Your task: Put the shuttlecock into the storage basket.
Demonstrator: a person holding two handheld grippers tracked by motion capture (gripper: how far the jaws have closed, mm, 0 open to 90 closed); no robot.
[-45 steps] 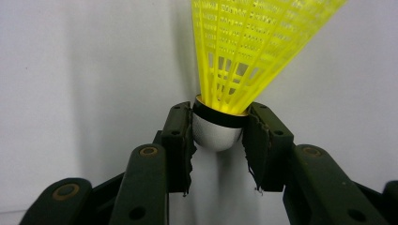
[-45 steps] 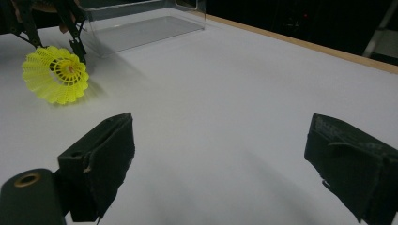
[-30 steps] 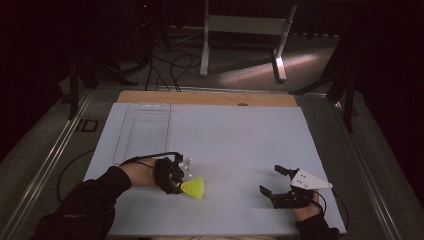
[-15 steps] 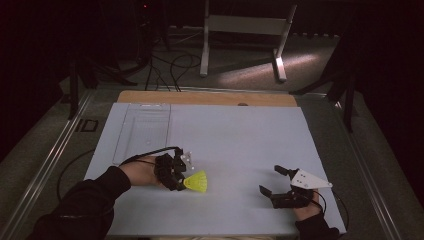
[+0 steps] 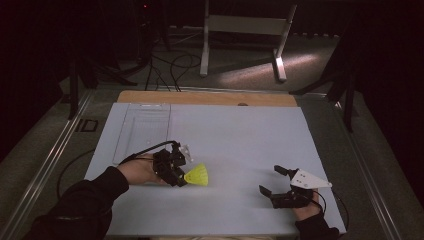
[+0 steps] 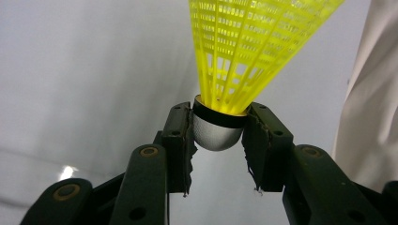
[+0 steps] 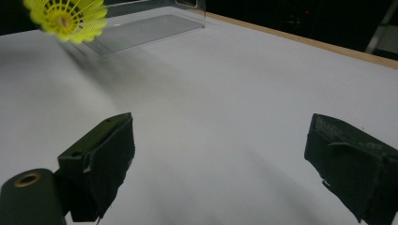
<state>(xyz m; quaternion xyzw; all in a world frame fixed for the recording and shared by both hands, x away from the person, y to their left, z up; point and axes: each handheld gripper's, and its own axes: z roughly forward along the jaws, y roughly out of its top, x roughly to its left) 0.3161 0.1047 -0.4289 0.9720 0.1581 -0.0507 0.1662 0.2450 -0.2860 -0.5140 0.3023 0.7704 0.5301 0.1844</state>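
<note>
From the high view we see the left gripper [image 5: 181,172] near the table's [image 5: 240,130] front left, clamped on a yellow shuttlecock [image 5: 197,176] whose skirt points toward the right gripper [image 5: 274,181]. We judge it is held out sideways so the other hand could take it. The right gripper rests near the front right edge, well apart, its jaws spread wide, seemingly ready

In the left gripper view, our two jaws pinch the shuttlecock's [image 6: 244,61] silver cap from both sides, just under the black band; gripping the hard cap spares the soft mesh skirt

In the right gripper view, the jaws stand far apart with nothing between them, and the shuttlecock's [image 7: 67,18] open skirt faces us beside a clear tray [image 7: 145,23] at the far side
</note>
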